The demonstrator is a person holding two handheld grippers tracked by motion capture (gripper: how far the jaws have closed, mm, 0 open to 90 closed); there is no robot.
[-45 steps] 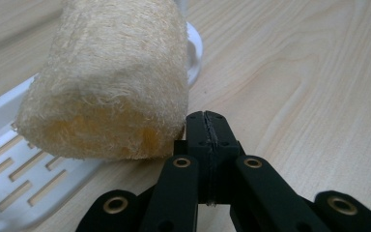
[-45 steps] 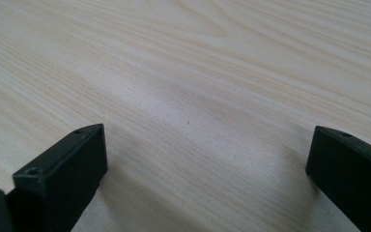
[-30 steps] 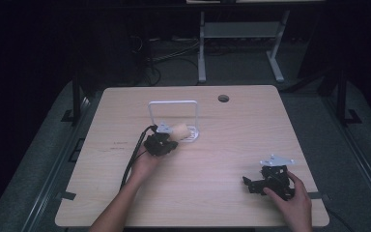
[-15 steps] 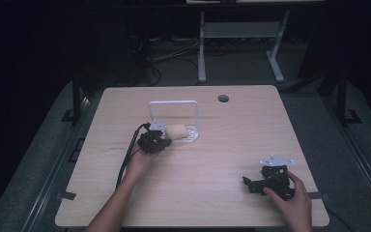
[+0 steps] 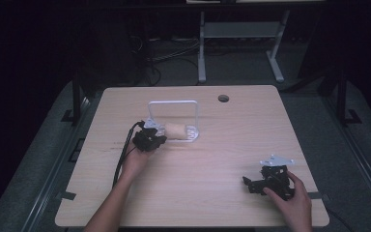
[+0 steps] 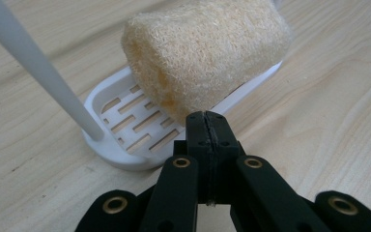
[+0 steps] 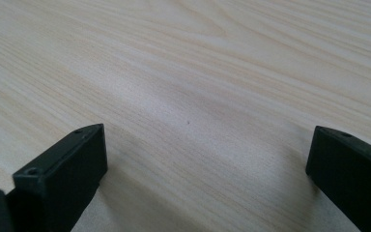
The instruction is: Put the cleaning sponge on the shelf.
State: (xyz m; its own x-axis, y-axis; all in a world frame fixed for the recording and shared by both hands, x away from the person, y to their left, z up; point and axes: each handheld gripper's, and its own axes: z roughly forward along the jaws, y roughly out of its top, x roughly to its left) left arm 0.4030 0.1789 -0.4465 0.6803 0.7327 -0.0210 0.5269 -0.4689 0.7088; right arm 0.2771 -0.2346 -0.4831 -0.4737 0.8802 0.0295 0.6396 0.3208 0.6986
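Rough fibrous loofah sponge (image 6: 205, 53), glossy white plastic dish (image 6: 125, 121), matt pale wood table (image 5: 212, 159)

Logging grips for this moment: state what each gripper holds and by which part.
Nothing is held. The left gripper is shut and empty, just short of the loofah; the right gripper is open over bare table.

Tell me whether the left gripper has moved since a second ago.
Yes, slightly: the left gripper, jaws shut, has edged up the high view toward the white rack, reaching the loofah.
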